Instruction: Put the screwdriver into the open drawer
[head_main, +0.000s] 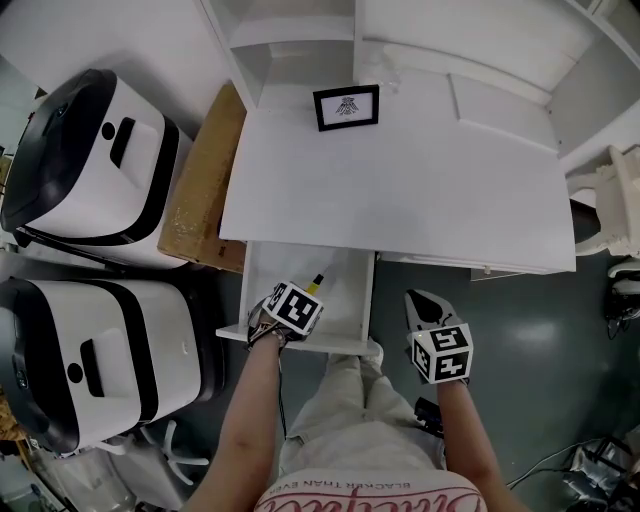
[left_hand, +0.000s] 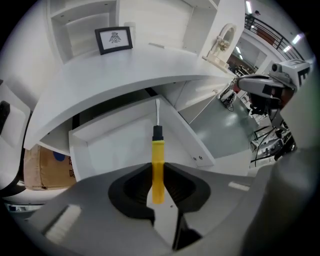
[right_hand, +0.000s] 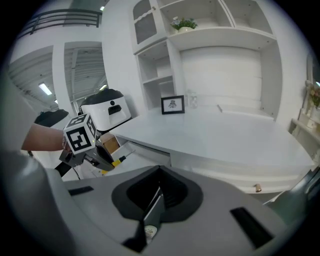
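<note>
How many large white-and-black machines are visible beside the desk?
2. One machine is upper left in the head view, beside the cardboard box; the other is below it, left of the open drawer. More may be hidden.

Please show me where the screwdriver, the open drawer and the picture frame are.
screwdriver (left_hand: 157, 155): left gripper view, on its yellow handle.
open drawer (head_main: 345, 300): head view, on its bare bottom.
picture frame (head_main: 346, 107): head view, on its middle.

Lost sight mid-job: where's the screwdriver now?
In the left gripper view the screwdriver is clamped in the left gripper, tip pointing into the open drawer under the desk.
</note>
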